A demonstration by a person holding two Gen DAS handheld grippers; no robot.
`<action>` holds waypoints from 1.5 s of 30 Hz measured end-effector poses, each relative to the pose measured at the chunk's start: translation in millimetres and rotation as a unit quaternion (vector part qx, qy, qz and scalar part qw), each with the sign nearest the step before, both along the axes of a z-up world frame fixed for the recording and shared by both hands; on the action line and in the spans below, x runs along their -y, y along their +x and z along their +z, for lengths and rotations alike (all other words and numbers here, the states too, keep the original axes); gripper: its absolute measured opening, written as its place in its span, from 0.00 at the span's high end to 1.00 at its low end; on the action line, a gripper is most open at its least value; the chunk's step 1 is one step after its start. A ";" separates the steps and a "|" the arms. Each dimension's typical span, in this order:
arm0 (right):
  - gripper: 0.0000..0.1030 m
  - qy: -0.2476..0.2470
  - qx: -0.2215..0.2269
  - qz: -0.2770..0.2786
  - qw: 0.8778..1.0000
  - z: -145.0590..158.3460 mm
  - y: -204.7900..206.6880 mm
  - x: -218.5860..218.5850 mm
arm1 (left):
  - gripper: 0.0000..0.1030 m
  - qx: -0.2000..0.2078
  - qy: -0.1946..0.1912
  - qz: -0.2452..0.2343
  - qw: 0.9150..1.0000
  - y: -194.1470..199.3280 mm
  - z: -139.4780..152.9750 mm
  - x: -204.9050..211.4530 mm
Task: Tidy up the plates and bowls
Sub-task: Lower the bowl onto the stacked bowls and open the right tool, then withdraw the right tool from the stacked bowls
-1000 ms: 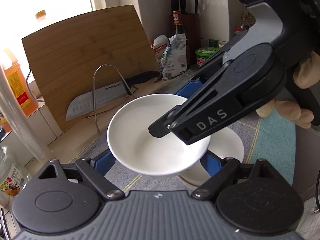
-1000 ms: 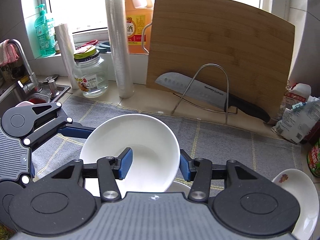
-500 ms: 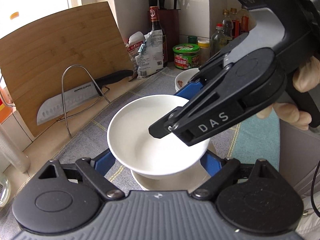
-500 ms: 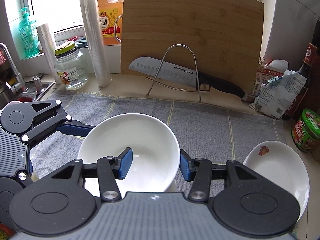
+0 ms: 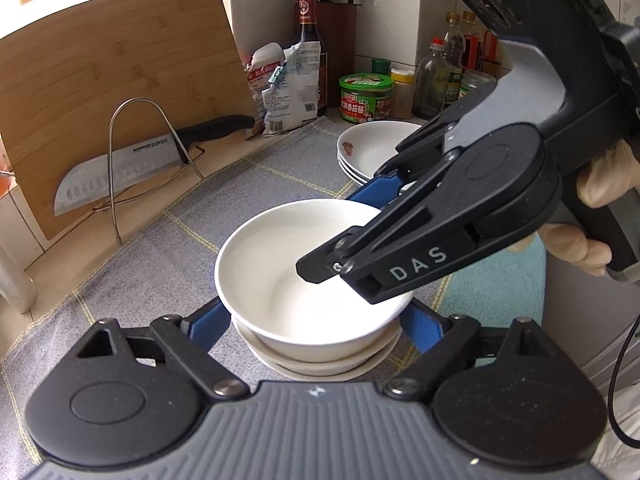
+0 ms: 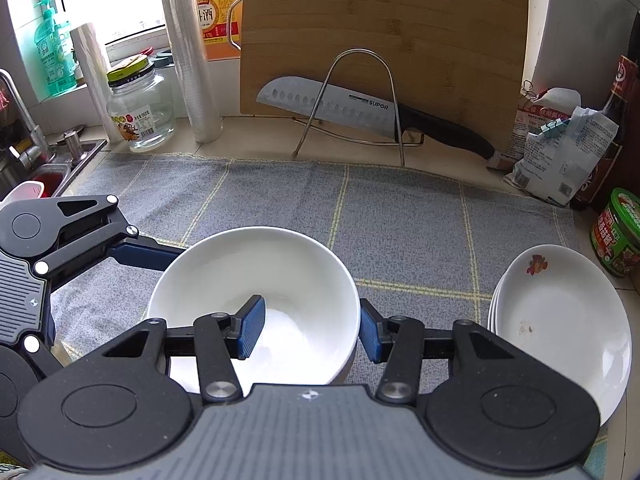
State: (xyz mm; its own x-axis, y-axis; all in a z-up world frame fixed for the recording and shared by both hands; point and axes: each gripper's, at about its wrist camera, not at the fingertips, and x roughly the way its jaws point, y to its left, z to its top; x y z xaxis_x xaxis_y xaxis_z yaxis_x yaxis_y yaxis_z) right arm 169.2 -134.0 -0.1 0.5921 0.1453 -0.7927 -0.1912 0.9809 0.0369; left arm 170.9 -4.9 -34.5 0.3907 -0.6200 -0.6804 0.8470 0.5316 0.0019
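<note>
Both our grippers are on the same white bowl (image 5: 304,276). Our right gripper (image 6: 310,330) is clamped on the bowl's right-hand wall: one blue pad sits inside the bowl, the other (image 6: 370,334) outside against the wall, with the rim pinched between them. Our left gripper (image 5: 316,322) straddles the bowl from the near side, blue fingers (image 5: 210,322) on either side of the wall just under the rim; from its own camera the pads look to be touching the bowl, but we can't tell how firmly they press. In the left wrist view the bowl sits nested in the top of a short stack of white bowls (image 5: 320,364) on the grey checked mat (image 6: 400,220); the lower rims show just beneath it. Whether it is fully seated or a hair above the stack is not clear. A stack of shallow white plates (image 6: 560,320) with a small red fish print sits on the mat to the right, well apart from the bowls. Behind that is a green-lidded jar (image 6: 618,232), a clipped bag (image 6: 560,160) and a dark sauce bottle (image 5: 308,40). At the back, a bamboo cutting board (image 6: 380,32) leans against the wall with a SUPOR knife (image 6: 340,108) resting in a wire rack (image 6: 360,100) in front of it. To the left are a glass jar (image 6: 140,112), two rolls of plastic wrap (image 6: 188,52) and the sink edge (image 6: 52,164). A gloved hand (image 5: 596,216) holds the right gripper's handle.
</note>
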 end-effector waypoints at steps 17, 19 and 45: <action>0.32 0.003 0.005 0.005 1.000 -2.1 -1.8 -0.6 | 0.07 0.007 0.004 -0.012 1.000 1.4 0.7 -0.6; 0.19 -0.002 0.015 0.003 1.000 -0.2 -3.6 -1.7 | 0.07 0.015 0.006 -0.014 1.000 -1.3 1.9 -2.2; 0.00 -0.007 0.018 0.089 0.996 -22.9 -66.6 22.1 | 0.04 -0.011 0.058 0.017 0.998 -3.3 -46.5 -16.2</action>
State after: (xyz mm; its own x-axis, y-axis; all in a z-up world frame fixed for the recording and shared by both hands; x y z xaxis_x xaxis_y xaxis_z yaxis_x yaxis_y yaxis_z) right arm 102.6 -156.1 -23.0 0.5859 0.2392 -0.7743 -0.3625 0.9319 0.0136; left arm 167.6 11.3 -81.0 0.3948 -0.5225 -0.7558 0.8290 0.5572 0.0478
